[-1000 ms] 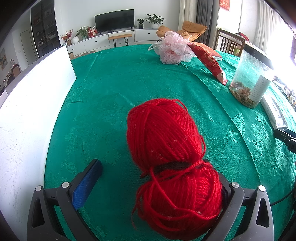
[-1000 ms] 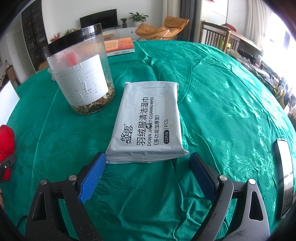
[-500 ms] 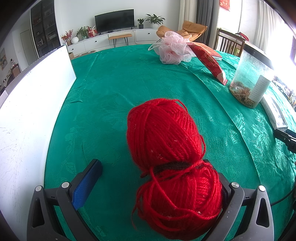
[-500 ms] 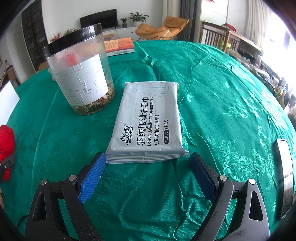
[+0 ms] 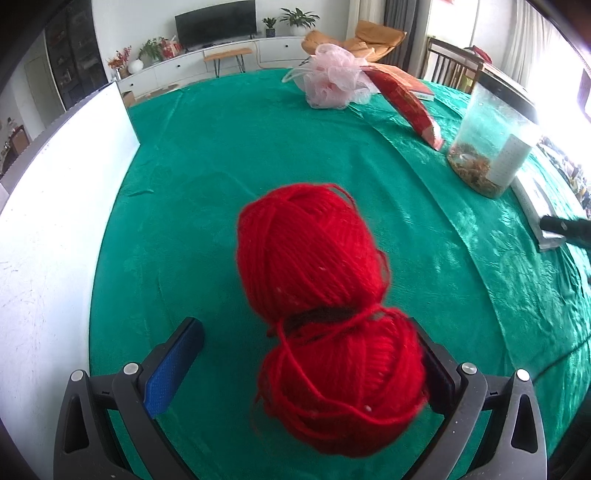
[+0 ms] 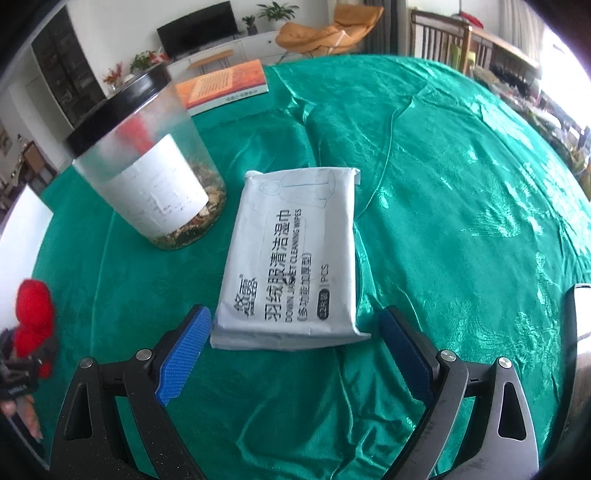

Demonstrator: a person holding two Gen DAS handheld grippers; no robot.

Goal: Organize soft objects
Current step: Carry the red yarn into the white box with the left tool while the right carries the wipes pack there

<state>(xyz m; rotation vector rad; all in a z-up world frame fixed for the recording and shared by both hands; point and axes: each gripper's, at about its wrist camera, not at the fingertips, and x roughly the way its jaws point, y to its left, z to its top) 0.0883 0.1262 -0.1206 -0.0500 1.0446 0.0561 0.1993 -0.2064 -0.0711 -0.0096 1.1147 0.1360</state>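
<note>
Green-clothed counter (image 5: 221, 155) in a living room, television (image 5: 216, 18) far, left hand-held gripper (image 5: 306, 365) wide around red yarn (image 5: 325, 295), yarn slightly shifted, right hand-held gripper (image 6: 295, 347) wide before wipes pack (image 6: 291, 254), unchanged.

Bare green cloth (image 5: 229, 155) leftward to the white board (image 5: 55, 206); jar (image 5: 491, 144) rightward.

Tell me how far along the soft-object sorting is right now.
Nothing looks grouped yet. In hand: the left gripper is open around the red yarn, touching only its right finger; the right gripper is open at the wipes pack. Left: both of those, plus the pink mesh puff far across the table.
</note>
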